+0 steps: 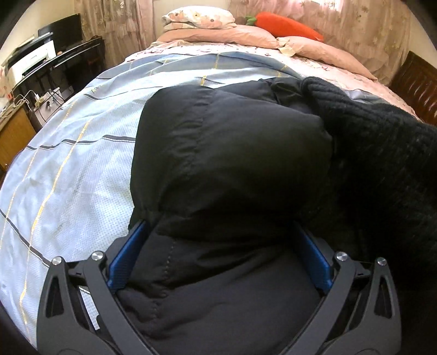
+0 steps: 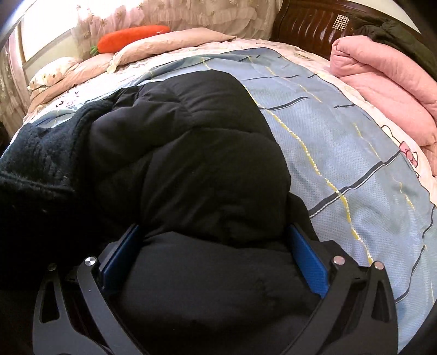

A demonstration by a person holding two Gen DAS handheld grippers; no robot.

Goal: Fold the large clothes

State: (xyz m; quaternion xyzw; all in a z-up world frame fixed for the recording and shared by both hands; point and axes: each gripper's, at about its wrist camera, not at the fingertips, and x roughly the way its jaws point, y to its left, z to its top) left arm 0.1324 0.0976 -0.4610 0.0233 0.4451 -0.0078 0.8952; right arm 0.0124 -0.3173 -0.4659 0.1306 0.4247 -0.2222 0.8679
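A black padded jacket (image 1: 232,142) lies in a puffy heap on the blue checked bedspread (image 1: 82,163). My left gripper (image 1: 220,225) is open, its blue pads (image 1: 123,262) wide apart, and a thick fold of the jacket fills the gap between them. The right wrist view shows the same jacket (image 2: 191,136), with my right gripper (image 2: 213,228) open around another bulge of it, blue pads (image 2: 308,262) pressed against the padding. Black knitted fabric (image 1: 368,131) lies against the jacket between the two grippers (image 2: 41,153). I cannot tell whether it belongs to the jacket.
Pillows (image 1: 199,17) and an orange carrot plush (image 1: 284,23) sit at the head of the bed. A rolled pink quilt (image 2: 382,82) lies on the right, against a dark wooden headboard (image 2: 306,19). A desk with a printer (image 1: 30,62) stands left of the bed.
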